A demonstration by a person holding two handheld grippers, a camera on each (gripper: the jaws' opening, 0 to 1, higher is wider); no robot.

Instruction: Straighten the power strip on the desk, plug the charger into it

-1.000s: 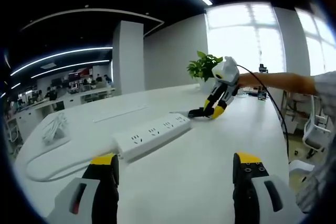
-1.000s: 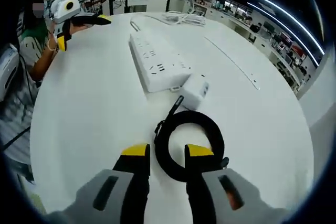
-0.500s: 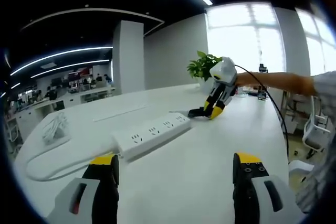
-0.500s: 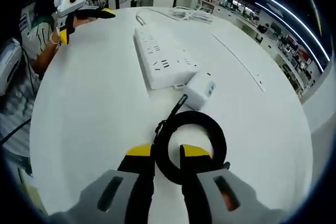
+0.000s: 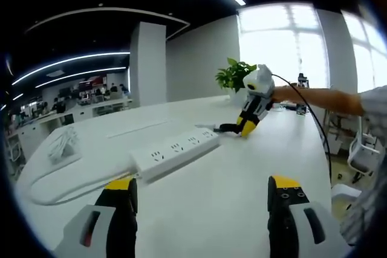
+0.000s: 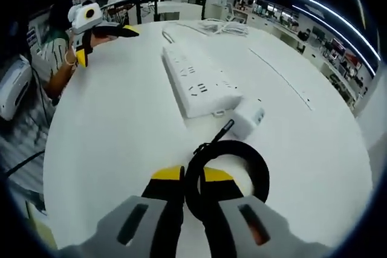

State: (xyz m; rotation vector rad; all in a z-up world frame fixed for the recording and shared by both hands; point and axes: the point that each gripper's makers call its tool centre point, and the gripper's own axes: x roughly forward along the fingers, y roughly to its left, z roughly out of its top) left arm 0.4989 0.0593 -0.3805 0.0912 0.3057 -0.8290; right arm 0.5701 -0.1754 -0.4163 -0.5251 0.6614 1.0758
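White laminate desk (image 6: 109,149): round-edged top carrying every item listed here.
Left gripper (image 5: 199,206): yellow-tipped jaws spread wide, grasping nothing, hovering over the near desk edge in the left gripper view.
Power strip (image 6: 199,83): long white block, mid-desk, its lead (image 5: 54,194) curving off the near end; lies at a slant to the table's seam line (image 6: 281,80), so judged not yet straightened.
Charger (image 6: 247,119): white brick, just beside the strip's near end, not plugged in.
Charger cable (image 6: 233,164): black coil, trailing from the brick toward the right gripper.
Right gripper (image 6: 192,176): jaws clenched on the coil's near arc.
Change: over the last second the jaws have narrowed from a loose straddle to a pinch on the cable, and the coil sits higher between them; judged a grip taken to bring the charger along.
Surroundings: loose white cords (image 5: 60,146) at the far left, potted plant (image 5: 233,77) by the window, person's forearm (image 5: 314,96).
Obstruction: nothing lies between charger and sockets.
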